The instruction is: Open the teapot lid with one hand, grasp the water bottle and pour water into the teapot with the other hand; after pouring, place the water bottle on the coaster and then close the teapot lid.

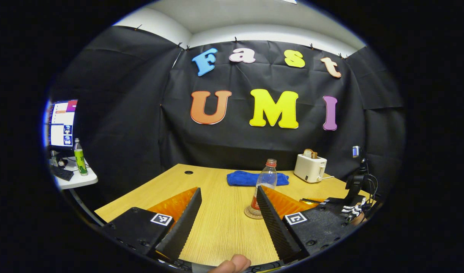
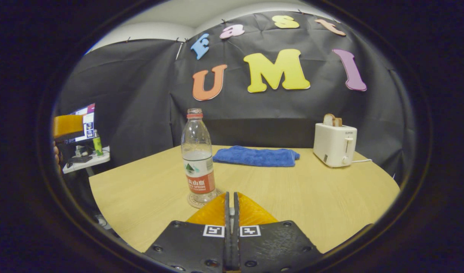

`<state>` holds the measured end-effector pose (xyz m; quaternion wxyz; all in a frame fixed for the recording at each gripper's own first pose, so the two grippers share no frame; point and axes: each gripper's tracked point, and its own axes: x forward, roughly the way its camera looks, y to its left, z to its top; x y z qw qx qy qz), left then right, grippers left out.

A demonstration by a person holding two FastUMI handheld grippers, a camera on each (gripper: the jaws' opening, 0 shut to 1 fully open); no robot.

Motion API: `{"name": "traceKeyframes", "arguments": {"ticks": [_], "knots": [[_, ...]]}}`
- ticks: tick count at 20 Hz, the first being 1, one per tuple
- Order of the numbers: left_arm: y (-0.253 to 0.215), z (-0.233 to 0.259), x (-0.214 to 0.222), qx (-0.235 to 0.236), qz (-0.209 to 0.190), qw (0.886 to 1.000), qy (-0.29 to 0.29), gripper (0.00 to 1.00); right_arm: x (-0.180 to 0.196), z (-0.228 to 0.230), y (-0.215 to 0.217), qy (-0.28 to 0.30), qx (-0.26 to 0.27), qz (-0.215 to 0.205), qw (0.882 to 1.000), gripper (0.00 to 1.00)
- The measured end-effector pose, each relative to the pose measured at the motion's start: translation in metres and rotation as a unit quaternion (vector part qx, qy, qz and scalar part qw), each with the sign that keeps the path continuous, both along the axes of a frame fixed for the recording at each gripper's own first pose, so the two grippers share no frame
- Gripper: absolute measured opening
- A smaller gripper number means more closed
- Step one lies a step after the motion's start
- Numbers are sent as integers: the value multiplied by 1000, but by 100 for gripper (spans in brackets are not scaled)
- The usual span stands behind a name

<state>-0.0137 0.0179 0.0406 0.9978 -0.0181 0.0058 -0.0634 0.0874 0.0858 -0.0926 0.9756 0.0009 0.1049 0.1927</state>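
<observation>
on the table (image 2: 300, 197), water bottle (image 2: 198, 159) upright on coaster (image 2: 195, 202); left gripper (image 1: 228, 218) jaws wide, right gripper (image 2: 232, 212) jaws closed, empty

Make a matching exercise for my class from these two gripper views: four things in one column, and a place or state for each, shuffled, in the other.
Things:
1. water bottle
2. blue cloth
3. toaster
4. right gripper

Places or states:
A. shut, with nothing between its fingers
B. lying flat near the table's far edge
C. standing upright on the coaster
D. at the table's far right, bread sticking out of the top

Pairs: 1-C, 2-B, 3-D, 4-A
</observation>
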Motion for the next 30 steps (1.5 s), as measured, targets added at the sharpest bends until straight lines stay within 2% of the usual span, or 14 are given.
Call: {"name": "traceKeyframes", "arguments": {"ticks": [2, 6, 14, 17, 19, 20, 21, 22, 23, 26, 30], "knots": [[-5, -2, -3, 6, -7, 1000, 3, 92, 3, -3, 1, 1, 0, -1, 1000, 0], [-4, -2, -11, 28, 8, 1000, -3, 92, 5, -2, 4, 0, 0, 0, 1000, 0], [1, -8, -11, 35, 18, 999, -3, 92, 3, -10, 1, 7, -4, -2, 1000, 0], [3, -11, -10, 34, 21, 999, 0, 92, 2, -7, 0, 3, 1, -2, 1000, 6], [4, -11, -10, 31, 22, 999, 1, 92, 0, -2, 0, -4, 1, -3, 1000, 17], [5, -13, -9, 29, 22, 999, 3, 92, -1, 1, -2, -8, 0, -5, 1000, 29], [5, -14, -8, 28, 22, 999, 5, 92, -3, 5, -4, -12, 0, -9, 1000, 32], [6, -15, -8, 28, 22, 999, 7, 92, -6, 9, -4, -15, 3, -8, 1000, 48], [7, -17, -8, 29, 24, 999, 8, 92, -7, 14, -7, -19, 4, -14, 1000, 51], [6, -19, -6, 33, 25, 999, 11, 92, -15, 29, -15, -34, 8, -25, 999, 72], [-4, -18, -9, 30, 17, 999, 11, 92, -34, 60, -35, -66, 14, -49, 997, 92]]}}
